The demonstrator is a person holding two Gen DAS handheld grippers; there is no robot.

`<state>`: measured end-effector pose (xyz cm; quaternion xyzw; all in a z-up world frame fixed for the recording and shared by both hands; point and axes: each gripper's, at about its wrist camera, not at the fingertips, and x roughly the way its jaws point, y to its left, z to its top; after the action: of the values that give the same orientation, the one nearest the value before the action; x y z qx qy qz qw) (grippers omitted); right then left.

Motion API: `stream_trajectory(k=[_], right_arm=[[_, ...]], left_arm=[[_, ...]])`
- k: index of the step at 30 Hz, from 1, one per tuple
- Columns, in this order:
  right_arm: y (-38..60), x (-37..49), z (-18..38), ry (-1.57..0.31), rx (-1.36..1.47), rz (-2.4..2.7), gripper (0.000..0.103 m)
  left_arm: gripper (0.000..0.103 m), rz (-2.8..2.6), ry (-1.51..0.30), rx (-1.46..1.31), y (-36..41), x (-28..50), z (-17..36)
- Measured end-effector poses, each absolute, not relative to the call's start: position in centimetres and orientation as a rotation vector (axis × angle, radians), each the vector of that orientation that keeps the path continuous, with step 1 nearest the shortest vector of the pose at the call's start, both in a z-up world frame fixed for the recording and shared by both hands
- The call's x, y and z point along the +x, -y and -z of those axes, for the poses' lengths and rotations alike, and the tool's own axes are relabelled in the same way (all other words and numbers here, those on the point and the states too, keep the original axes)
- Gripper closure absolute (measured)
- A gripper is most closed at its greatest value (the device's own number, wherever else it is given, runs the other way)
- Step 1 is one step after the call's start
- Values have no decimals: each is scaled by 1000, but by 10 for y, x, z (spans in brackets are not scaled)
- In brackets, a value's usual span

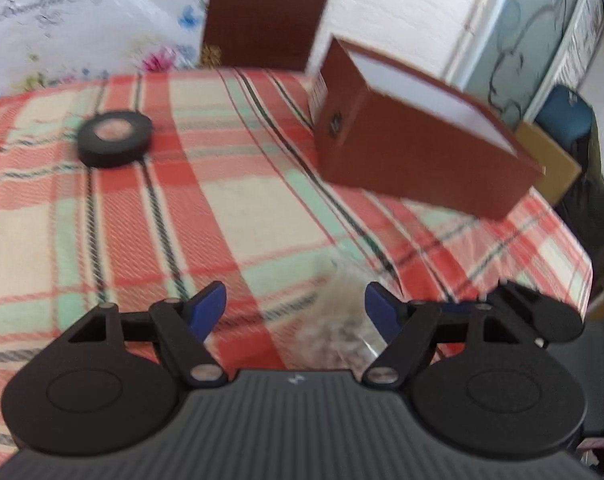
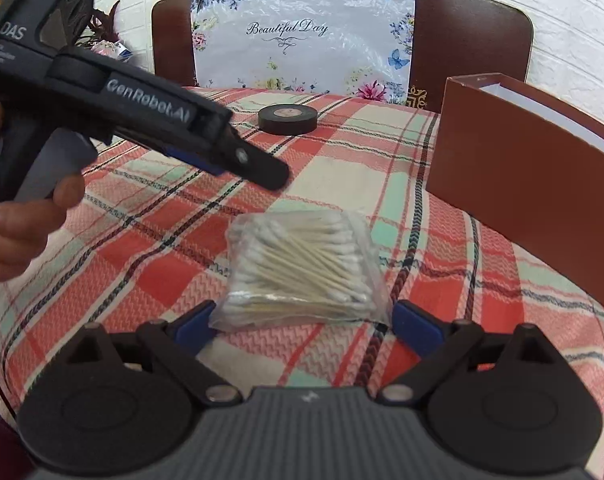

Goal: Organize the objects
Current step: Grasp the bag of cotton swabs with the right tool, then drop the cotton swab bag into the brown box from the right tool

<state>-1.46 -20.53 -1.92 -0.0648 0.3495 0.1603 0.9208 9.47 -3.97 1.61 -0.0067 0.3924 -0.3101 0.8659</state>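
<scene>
One swab bag (image 2: 302, 268), one tape roll (image 2: 288, 119), one box (image 2: 534, 184), two chairs (image 2: 470, 36).

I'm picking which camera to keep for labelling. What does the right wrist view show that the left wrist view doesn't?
Right wrist only: the bag of cotton swabs seen sharply, the left hand-held gripper in a hand, and the "Beautiful Day" lettering, legible. Left wrist only: the white inside of the brown box, a blue object beyond the table. Both: black tape roll, plaid tablecloth, brown box, chair.
</scene>
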Motion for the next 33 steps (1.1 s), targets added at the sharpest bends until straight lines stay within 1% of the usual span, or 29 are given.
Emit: stream_trajectory(k=[2,3,4,5,6,7,8,10,13,17,20,21,23,24,25,26,27,29,31,33], right_arm=[[207,-14,20,-720,-118,-329,6],[207,-12,21,-723,-113,-330,6],[207,-12,21,-720,-114,-331,9],[205,-12,22,-710,-119,-335,14],[204,-14,21,-701,-123,-345,28],[203,-13,21,-697,-126,-346,34],[203,-13,20,-692,-127,-341,36],[204,-14,18,-670,-135,-313,43],[216,-15,2,-578,-132,-264,47],[242,-7,-33,-422,-117,-154,47],[272,9,-50,-346,-119,-48,47],[284,16,-53,-337,-110,-14,46],[308,30,-56,-328,-96,56,45],[319,37,-53,-327,-107,108,41],[329,47,-49,-340,-127,177,29],[340,57,-43,-366,-146,262,22],[351,61,-40,-369,-137,302,20],[368,57,-40,-371,-79,311,19],[373,48,-38,-351,-52,308,17],[371,39,-36,-323,-44,307,17]], left_arm=[[21,669,-855,-39,46,92,-6],[23,679,-854,-33,50,89,-6],[37,702,-854,-15,54,86,-5],[46,739,-861,5,61,83,-6],[48,742,-865,26,68,81,-7],[52,732,-861,48,73,80,-9],[54,732,-860,54,76,80,-12],[61,737,-851,24,79,83,-26],[61,766,-780,-15,89,89,-60],[61,822,-677,-20,126,109,-107],[61,873,-635,-2,168,126,-129],[59,884,-627,11,184,131,-132],[50,878,-618,51,221,139,-133],[39,864,-619,76,238,141,-131],[31,834,-611,106,251,142,-129],[30,791,-599,133,260,141,-126],[30,755,-592,149,264,139,-123],[30,738,-595,148,258,141,-117],[30,709,-590,159,247,139,-109],[30,663,-595,158,225,137,-105]])
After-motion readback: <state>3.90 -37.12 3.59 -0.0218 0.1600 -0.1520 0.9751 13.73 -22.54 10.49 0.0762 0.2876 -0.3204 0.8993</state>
